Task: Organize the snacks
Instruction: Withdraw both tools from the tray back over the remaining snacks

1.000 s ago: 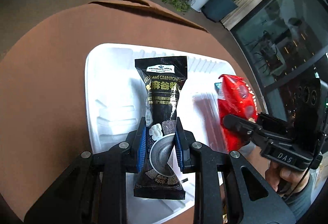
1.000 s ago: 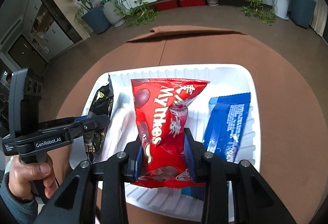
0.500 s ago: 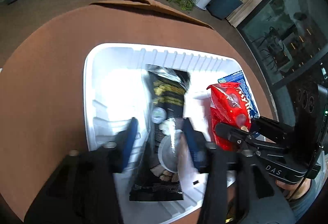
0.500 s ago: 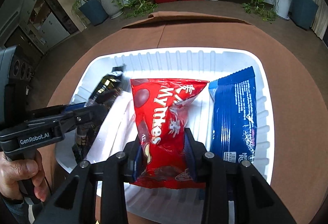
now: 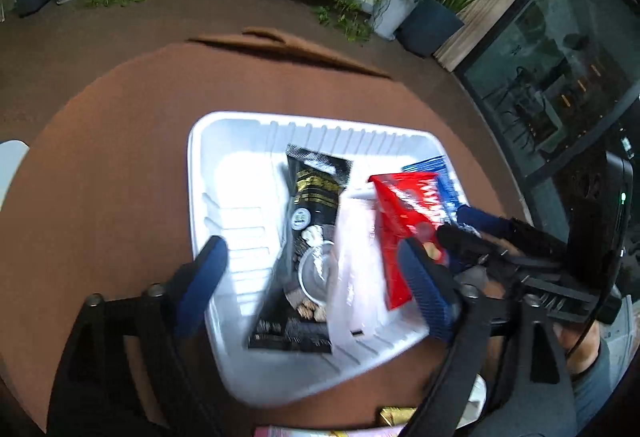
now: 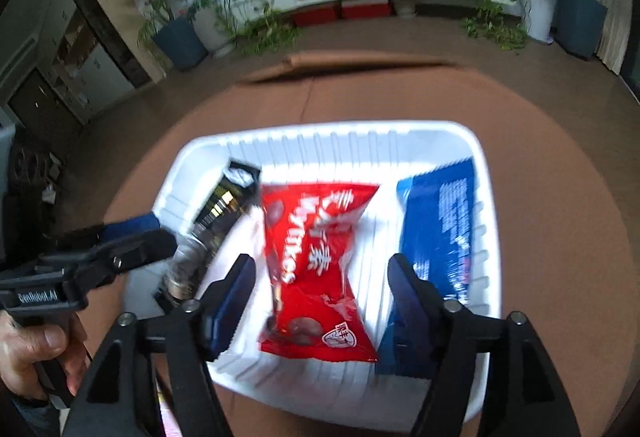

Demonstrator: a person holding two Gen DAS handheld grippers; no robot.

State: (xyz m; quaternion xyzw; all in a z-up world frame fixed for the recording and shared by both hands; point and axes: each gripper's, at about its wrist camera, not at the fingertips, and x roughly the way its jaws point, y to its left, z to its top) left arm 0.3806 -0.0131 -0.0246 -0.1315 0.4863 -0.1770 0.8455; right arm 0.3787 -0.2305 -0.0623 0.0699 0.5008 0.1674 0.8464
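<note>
Through my left wrist camera, I am looking down at a white tray (image 5: 208, 141) sitting on a round brown counter (image 5: 100, 165). My left tongs (image 5: 308, 277) are standing wide apart, having just been opening, and they are gripping nothing. The black snack packet (image 5: 308, 229) is lying flat inside the tray, between the blue pads (image 5: 202, 277) but not touching them. Just right of it in the tray, a red snack bag (image 5: 404, 221) is lying, and a blue packet (image 5: 432, 165) is peeking out at the tray's right wall. My right tongs (image 5: 460, 225) are reaching in from the tray's right side, over the red bag. The picture is slightly blurred.

Through my right wrist camera, I am seeing the same tray (image 6: 332, 137) from the other side. My right tongs (image 6: 320, 293) have just been opening and are standing apart, gripping nothing; the red snack bag (image 6: 316, 261) is lying loose in the middle of the tray between the pads. The blue packet (image 6: 440, 233) is lying along the tray's right wall, and the black snack packet (image 6: 216, 213) is lying toward the tray's left wall. My left tongs (image 6: 132, 237) are hovering at the tray's left edge, with my left hand (image 6: 32, 353) holding their handle.
</note>
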